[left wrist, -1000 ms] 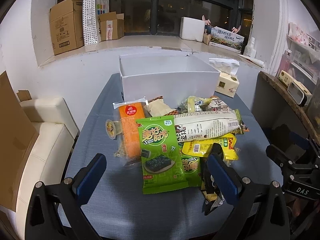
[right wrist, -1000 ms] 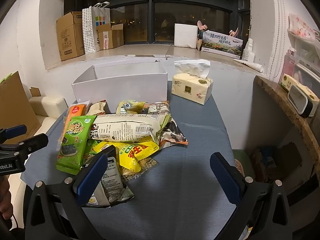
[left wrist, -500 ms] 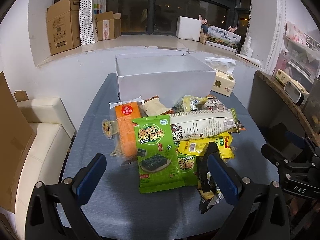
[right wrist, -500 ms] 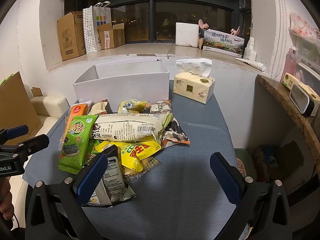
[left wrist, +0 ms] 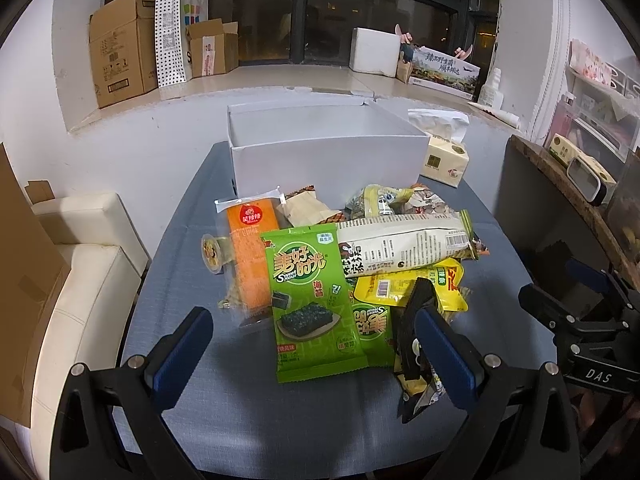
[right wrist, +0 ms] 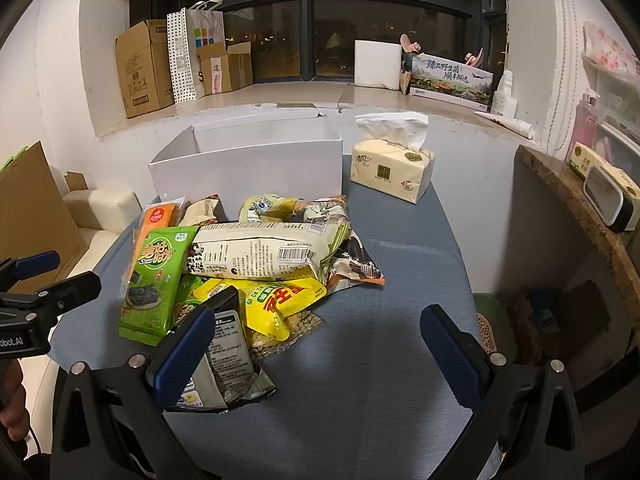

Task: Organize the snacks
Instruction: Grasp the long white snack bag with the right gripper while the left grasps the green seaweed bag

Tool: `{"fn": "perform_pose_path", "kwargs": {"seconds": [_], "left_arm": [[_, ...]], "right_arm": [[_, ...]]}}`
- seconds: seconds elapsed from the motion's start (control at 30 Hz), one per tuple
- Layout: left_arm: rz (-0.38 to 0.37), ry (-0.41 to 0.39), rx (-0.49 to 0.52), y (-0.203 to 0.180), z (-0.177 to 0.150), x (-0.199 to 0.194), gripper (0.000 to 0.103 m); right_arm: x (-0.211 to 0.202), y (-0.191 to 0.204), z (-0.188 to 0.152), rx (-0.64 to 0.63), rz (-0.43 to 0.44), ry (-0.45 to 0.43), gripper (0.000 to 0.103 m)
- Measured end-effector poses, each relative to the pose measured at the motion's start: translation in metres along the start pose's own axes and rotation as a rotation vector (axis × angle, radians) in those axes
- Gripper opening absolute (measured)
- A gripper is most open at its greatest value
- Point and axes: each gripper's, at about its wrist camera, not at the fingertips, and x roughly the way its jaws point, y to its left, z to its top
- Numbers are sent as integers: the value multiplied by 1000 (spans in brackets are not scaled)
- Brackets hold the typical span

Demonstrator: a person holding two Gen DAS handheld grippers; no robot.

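A heap of snack packets lies on the blue-grey table point(left wrist: 180, 280): a green seaweed packet point(left wrist: 312, 304), an orange packet point(left wrist: 250, 248), a long white bag point(left wrist: 404, 244), a yellow bag point(left wrist: 412, 284) and a dark pouch point(right wrist: 230, 344). Behind them stands an open white box point(left wrist: 328, 156), seemingly with nothing inside. My left gripper point(left wrist: 316, 348) hovers open over the near end of the green packet, holding nothing. My right gripper point(right wrist: 316, 344) is open too, its left finger above the dark pouch, bare tabletop between its fingers.
A tissue pack point(right wrist: 392, 168) sits right of the white box. A cream sofa point(left wrist: 76, 272) and a brown cardboard sheet point(left wrist: 24, 280) border the table's left. Cardboard boxes point(left wrist: 120, 48) line the window sill. A wooden shelf point(right wrist: 580, 208) stands at right.
Both grippers have drifted slightly back and upward from the pile; the snacks look a little further away. Nothing was picked up or moved.
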Motion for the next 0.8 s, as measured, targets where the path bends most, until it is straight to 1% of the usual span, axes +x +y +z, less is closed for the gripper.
{"fn": "perform_pose_path", "kwargs": {"seconds": [0.3,0.43,0.53,0.6,0.7,0.8], "left_arm": [[2,0,9,0,-2,0,103],[2,4,14,1,-3,1,103],[1,9,21,3,-6,3,103],[1,18,26,4,-7,6,103],[2,38,25,8,-10,11,103],[1,57,18,13,-14,17,103]], "right_arm": [[6,1,-1,-4,6,13,103],[21,6,4,-25,27,34,103],[40,12,11,-59,64,57,103],[55,19,20,-117,90,72,103],[82,35,36,-251,56,88,103],[109,53,50,-400,76,122,103]]}}
